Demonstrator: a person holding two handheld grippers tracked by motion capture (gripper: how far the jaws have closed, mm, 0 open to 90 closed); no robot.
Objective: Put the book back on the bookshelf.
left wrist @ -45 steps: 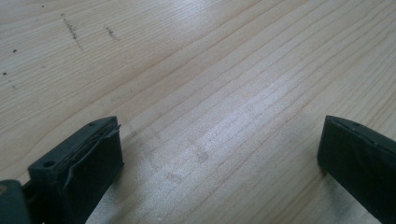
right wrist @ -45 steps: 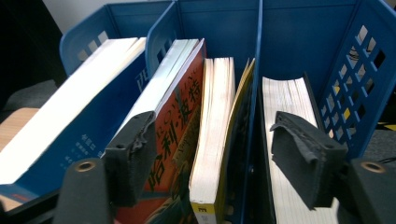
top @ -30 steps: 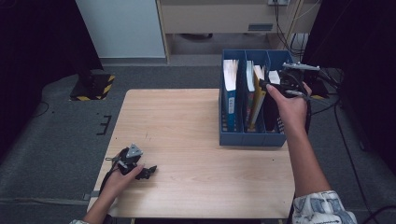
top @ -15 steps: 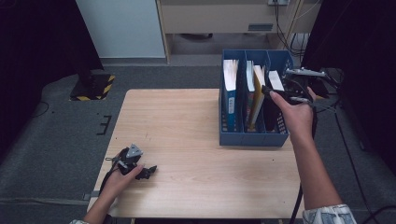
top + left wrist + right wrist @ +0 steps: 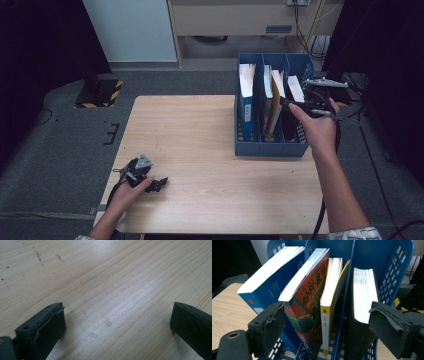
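Since a second ago my right tongs have slid a little nearer and lower along the blue file rack, and their jaws have edged wider with nothing between them; they stand released over the rightmost compartment. My left tongs have not moved, lying released on the near-left tabletop, bare wood between the jaws.

The thing I'm lining up on is the dark-covered book, upright and alone in that right slot, page edges up. I judge it a thick, fairly heavy, stiff block; its cover looks smooth, so I'd pinch across its thickness near the top, at the near corner, and lift straight to clear the perforated wall.

It is black-jacketed with pale, tightly packed pages. Left of it, past a divider, stand a yellow-spined book and an orange illustrated paperback leaning together, then a blue book in the far-left slot.
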